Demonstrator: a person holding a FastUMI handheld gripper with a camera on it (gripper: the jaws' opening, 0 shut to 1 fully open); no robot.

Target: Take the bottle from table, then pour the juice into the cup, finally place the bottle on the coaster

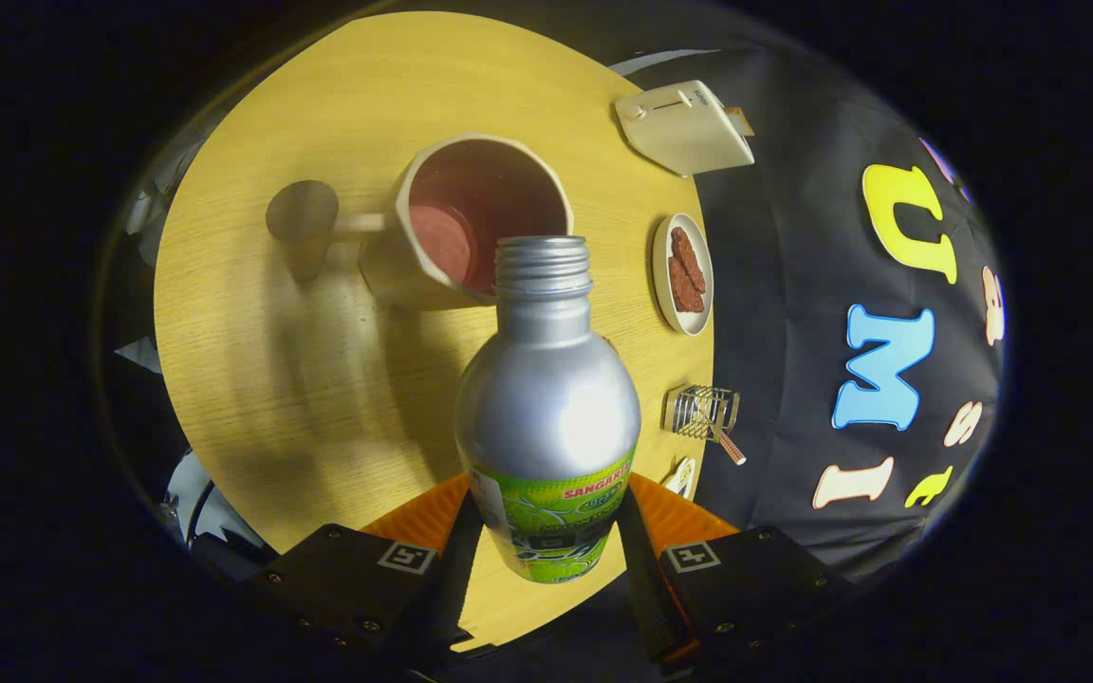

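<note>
Aluminium bottle (546, 398) sat clamped between both fingers of the gripper (546, 545), tipped so its open mouth hung just over the rim of the cup (471, 223). Any sideways drift would likely spill juice onto the wooden table (319, 379). Reddish liquid already lay in the cup.

Bottle (546, 408) between clamping jaws, mouth over cup (471, 223)

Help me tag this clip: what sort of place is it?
Probably a staged kitchen or breakfast booth: a round wooden table with a toaster, a plate of food, and a cup beyond the bottle clamped in the gripper.
</note>
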